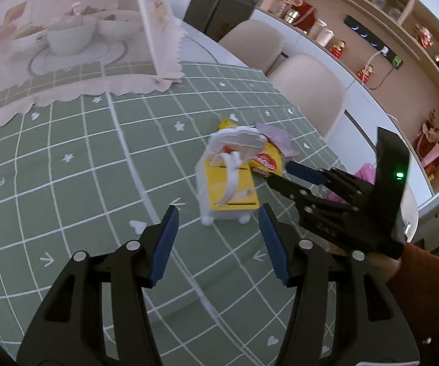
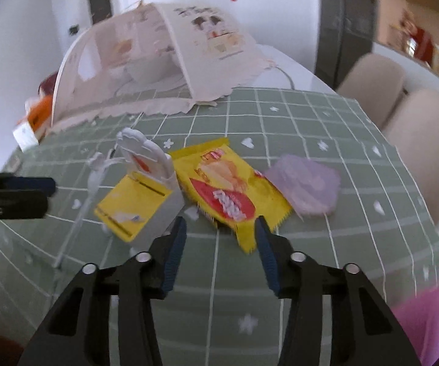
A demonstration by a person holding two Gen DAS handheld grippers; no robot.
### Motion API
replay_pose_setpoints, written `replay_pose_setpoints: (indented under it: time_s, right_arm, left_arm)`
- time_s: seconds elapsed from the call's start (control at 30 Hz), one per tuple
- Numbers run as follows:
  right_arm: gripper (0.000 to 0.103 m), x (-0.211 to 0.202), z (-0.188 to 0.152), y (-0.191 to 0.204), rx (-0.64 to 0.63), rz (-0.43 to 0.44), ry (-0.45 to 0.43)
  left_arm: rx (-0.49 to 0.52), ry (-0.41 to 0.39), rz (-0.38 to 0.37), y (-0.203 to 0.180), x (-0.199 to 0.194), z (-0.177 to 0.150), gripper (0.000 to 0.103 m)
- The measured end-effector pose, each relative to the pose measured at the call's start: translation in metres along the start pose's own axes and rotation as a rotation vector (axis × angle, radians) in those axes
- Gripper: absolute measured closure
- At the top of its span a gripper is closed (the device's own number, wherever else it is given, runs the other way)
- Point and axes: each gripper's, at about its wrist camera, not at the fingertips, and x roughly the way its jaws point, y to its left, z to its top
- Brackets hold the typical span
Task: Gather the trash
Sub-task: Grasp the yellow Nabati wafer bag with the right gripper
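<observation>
The blue-padded fingers (image 1: 163, 244) of the left gripper (image 1: 218, 244) are held apart, nothing between them, above the green grid-patterned tablecloth (image 1: 67, 183), short of a small white toy bin with a yellow front and raised lid (image 1: 228, 180). The right gripper (image 2: 219, 244) is spread too, its pads touching nothing; the near corner of a crumpled yellow-and-red snack wrapper (image 2: 228, 189) is seen between its tips. The wrapper lies against the bin's side, with a crumpled lilac paper (image 2: 308, 186) just beside it. A pink mesh food cover (image 1: 67, 30) over white bowls stands further back; two beige chairs (image 1: 311, 91) are seen beyond the table edge.
</observation>
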Motion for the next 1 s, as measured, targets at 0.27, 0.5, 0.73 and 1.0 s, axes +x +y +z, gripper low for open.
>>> replay_pose_setpoints:
  time_s: [0.27, 0.5, 0.73, 1.0]
  right_arm:
    - [0.089, 0.019, 0.003, 0.002, -0.041, 0.003, 0.057]
    - [0.096, -0.037, -0.027, 0.003, 0.072, 0.016, 0.05]
    - [0.096, -0.098, -0.079, 0.001, 0.215, -0.029, 0.046]
    - [0.096, -0.127, -0.139, -0.01, 0.353, -0.065, 0.047]
  left_arm:
    - [-0.03, -0.016, 0.012, 0.013, -0.004, 0.003, 0.051]
    - [0.008, -0.032, -0.021, -0.002, -0.006, 0.01, 0.051]
    - [0.115, 0.004, -0.116, -0.056, 0.011, 0.026, 0.051]
    - [0.165, 0.143, -0.196, -0.123, 0.09, 0.049, 0.051]
